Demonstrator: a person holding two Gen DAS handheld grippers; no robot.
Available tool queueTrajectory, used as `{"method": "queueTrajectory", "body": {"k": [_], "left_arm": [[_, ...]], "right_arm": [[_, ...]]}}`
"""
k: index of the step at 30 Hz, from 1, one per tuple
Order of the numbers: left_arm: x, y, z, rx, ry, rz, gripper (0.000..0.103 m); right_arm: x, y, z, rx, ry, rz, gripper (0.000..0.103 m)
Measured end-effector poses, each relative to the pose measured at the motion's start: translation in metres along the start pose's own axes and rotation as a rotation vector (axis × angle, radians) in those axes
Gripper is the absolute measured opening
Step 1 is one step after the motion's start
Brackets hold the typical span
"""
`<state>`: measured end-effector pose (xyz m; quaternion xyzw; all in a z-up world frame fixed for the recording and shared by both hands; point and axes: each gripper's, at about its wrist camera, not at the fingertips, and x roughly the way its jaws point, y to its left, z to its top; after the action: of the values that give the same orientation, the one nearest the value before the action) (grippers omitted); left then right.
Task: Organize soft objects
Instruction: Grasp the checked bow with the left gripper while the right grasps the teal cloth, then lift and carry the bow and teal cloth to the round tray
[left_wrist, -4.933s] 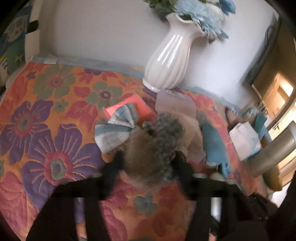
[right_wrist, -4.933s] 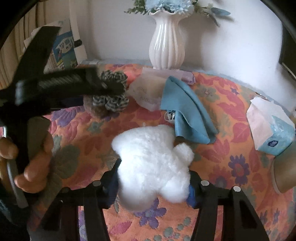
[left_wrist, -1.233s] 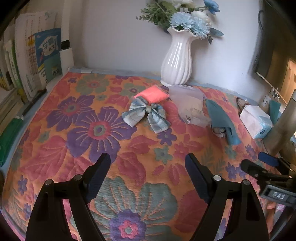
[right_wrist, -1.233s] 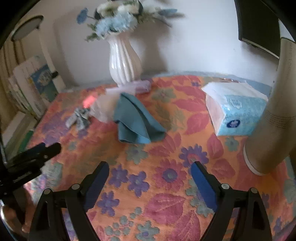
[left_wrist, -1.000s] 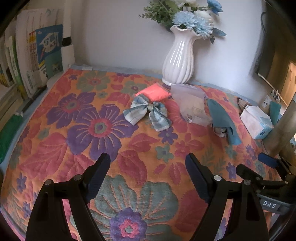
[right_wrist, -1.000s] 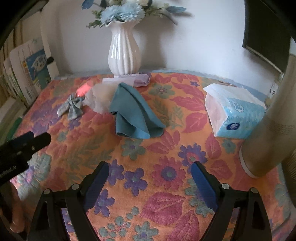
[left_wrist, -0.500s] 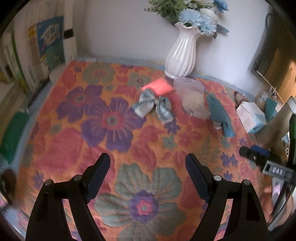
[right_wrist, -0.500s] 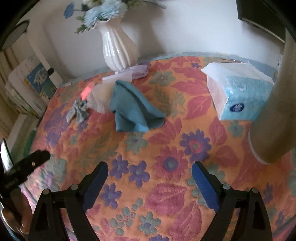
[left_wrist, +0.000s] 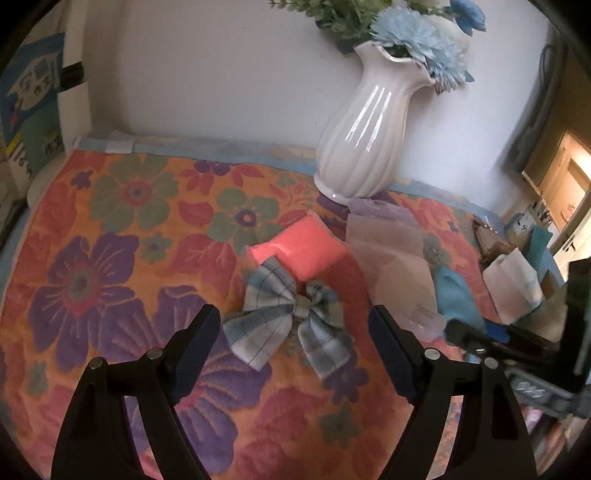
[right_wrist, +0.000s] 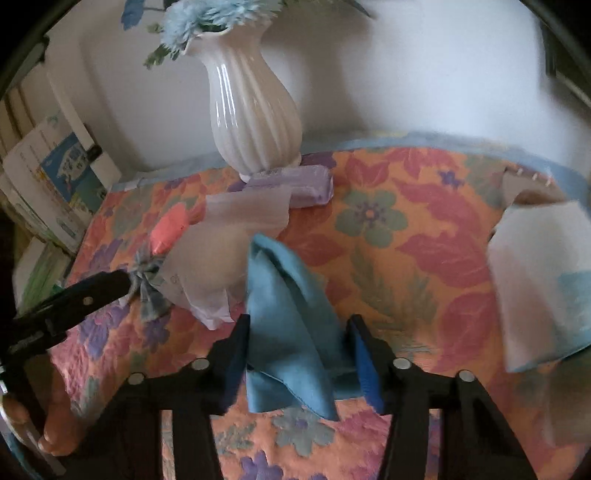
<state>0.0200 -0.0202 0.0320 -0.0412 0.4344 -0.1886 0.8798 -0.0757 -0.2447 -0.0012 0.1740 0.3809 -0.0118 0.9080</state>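
So the right gripper (right_wrist: 299, 354) has its jaws closing right now with the blue cloth (right_wrist: 288, 332) bunched between them, the left finger looks to be touching the fabric while the right one seems a hair off, so I wouldn't call it a grip yet. The cloth is a folded wedge whose long axis runs from the jaws straight away toward the white vase (right_wrist: 251, 107), so the fingers are coming in across its short width near the fat end, which seems like the right way to pinch it. Left gripper (left_wrist: 295, 350) is standing wide with nothing in it, and the plaid bow (left_wrist: 291, 321) lies just ahead of the gap, centred between the fingers, wings spread side to side so its long axis sits crosswise to the reach. From the vase, the bow sits nearer the camera with the pink pouch (left_wrist: 299, 251) between the two, touching the bow's upper left wing. A clear plastic bag (left_wrist: 391, 266) lies to the right of that, and the cloth is further right again. Each hand is clearly nearer its own item, all on the floral counter (left_wrist: 110, 258)
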Motion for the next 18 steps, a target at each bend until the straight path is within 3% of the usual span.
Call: {"method": "queueTrajectory", "body": {"k": [3, 4, 6, 8, 11, 18], "left_arm": [[0.008, -0.002, 0.002, 0.002, 0.007, 0.018, 0.080], [0.009, -0.004, 0.002, 0.011, 0.001, 0.040, 0.074], [0.014, -0.007, 0.001, 0.034, 0.017, 0.051, 0.027], [0.011, -0.009, -0.002, 0.041, 0.001, 0.042, 0.023], [-0.005, -0.010, -0.006, 0.035, -0.072, 0.026, 0.018], [-0.017, 0.004, -0.009, -0.027, -0.102, -0.006, 0.018]], "right_arm": [[-0.012, -0.007, -0.001, 0.033, -0.037, 0.077, 0.046], [-0.011, -0.012, -0.003, 0.060, -0.027, 0.086, 0.046], [-0.009, -0.020, -0.005, 0.109, -0.014, 0.115, 0.046], [-0.015, -0.025, -0.005, 0.130, -0.042, 0.136, 0.045], [-0.025, -0.029, -0.006, 0.147, -0.094, 0.162, 0.027], [-0.033, -0.045, -0.005, 0.218, -0.130, 0.251, 0.020]]}}
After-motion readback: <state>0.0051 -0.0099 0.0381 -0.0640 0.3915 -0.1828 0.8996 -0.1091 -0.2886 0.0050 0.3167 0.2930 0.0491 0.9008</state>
